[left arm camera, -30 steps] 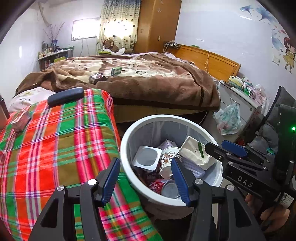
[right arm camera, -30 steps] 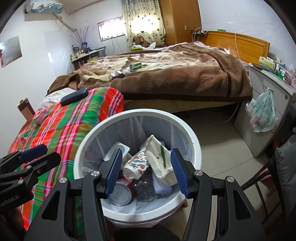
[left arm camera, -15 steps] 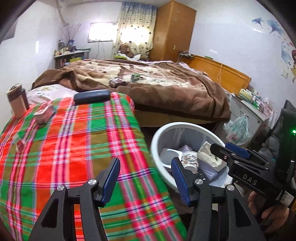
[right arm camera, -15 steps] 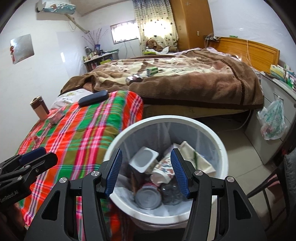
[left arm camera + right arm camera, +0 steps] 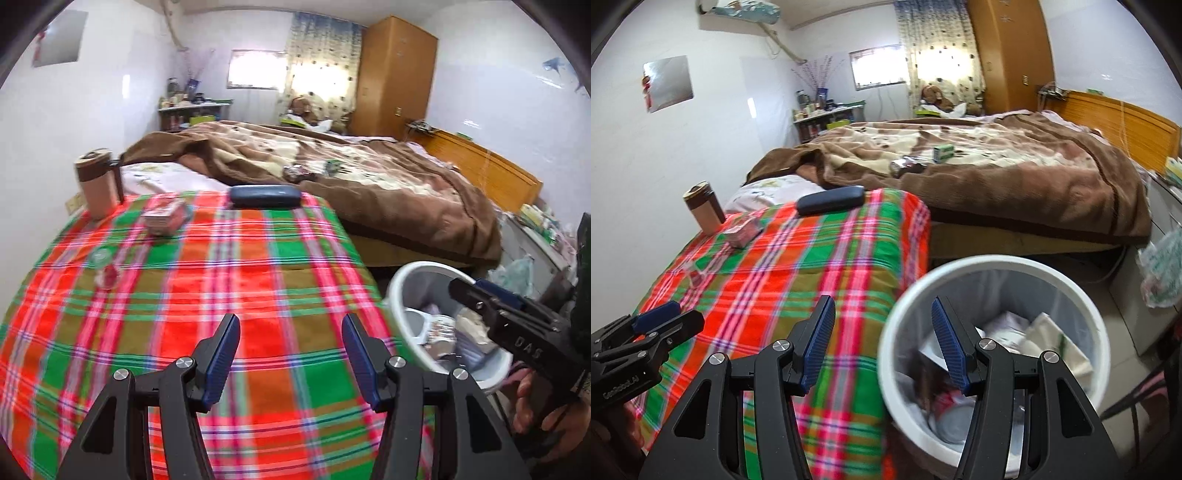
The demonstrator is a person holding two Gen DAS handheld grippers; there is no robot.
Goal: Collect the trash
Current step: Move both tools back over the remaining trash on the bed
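A white trash bin (image 5: pixel 993 266) holding cups, a can and paper stands on the floor beside the plaid-covered table (image 5: pixel 258 295); it also shows in the left wrist view (image 5: pixel 402 280). My left gripper (image 5: pixel 290 354) is open and empty above the plaid cloth. My right gripper (image 5: pixel 882 343) is open and empty, over the bin's left rim. On the cloth lie a small pink packet (image 5: pixel 164 218), a small clear and red wrapper (image 5: pixel 105 273) and a dark glasses case (image 5: pixel 264 195). A crushed can (image 5: pixel 905 166) and a green box (image 5: pixel 943 152) lie on the bed.
A brown tumbler (image 5: pixel 96 182) stands at the table's far left corner. The bed with a brown blanket (image 5: pixel 369 184) lies behind. A plastic bag (image 5: pixel 1160 273) hangs on the cabinet at right. A wardrobe (image 5: pixel 395 74) stands at the back.
Both grippers have swung left, away from the bin and toward the plaid table. The bin now sits to the right in both views. Both stay open and empty.
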